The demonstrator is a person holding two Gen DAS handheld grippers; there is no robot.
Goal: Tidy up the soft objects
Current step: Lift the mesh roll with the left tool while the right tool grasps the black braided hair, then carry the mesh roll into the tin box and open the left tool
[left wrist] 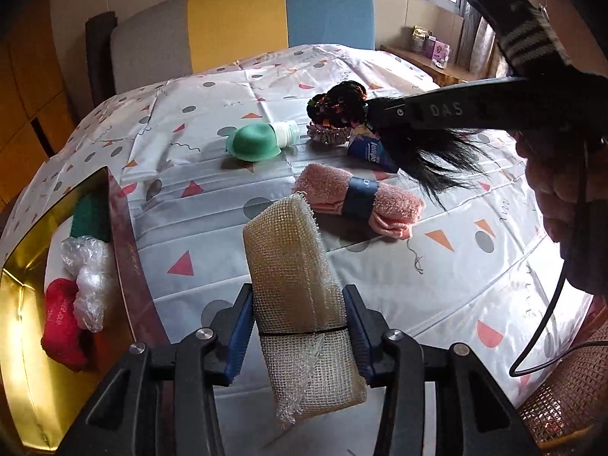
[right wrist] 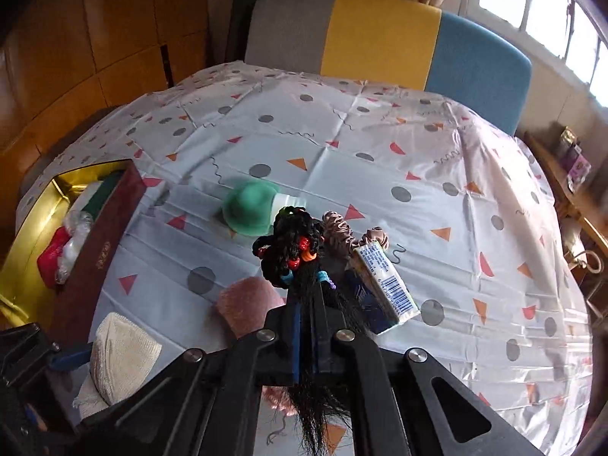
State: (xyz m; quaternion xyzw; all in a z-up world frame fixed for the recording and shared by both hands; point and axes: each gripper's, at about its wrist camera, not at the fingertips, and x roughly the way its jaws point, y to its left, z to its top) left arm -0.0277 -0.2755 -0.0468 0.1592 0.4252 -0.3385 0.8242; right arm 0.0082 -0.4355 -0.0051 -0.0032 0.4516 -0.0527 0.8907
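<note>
My left gripper (left wrist: 300,326) is shut on a beige mesh roll (left wrist: 292,266), its blue pads pressing both sides, and holds it upright above the table. The roll (right wrist: 121,353) also shows at the lower left of the right wrist view. My right gripper (right wrist: 307,300) is shut on a black hairpiece with coloured beads (right wrist: 292,250), whose loose strands hang below the fingers. In the left wrist view that right gripper (left wrist: 370,116) reaches in from the right with the hairpiece (left wrist: 338,104). A pink towel roll with a dark band (left wrist: 361,199) lies on the table.
A box with a gold inside (left wrist: 22,266) at the left holds green, clear plastic and red soft items. A green hat-shaped piece (left wrist: 252,144) against a white bottle, a scrunchie (right wrist: 342,231) and a tissue pack (right wrist: 383,285) lie on the patterned tablecloth (right wrist: 380,133). A chair stands behind.
</note>
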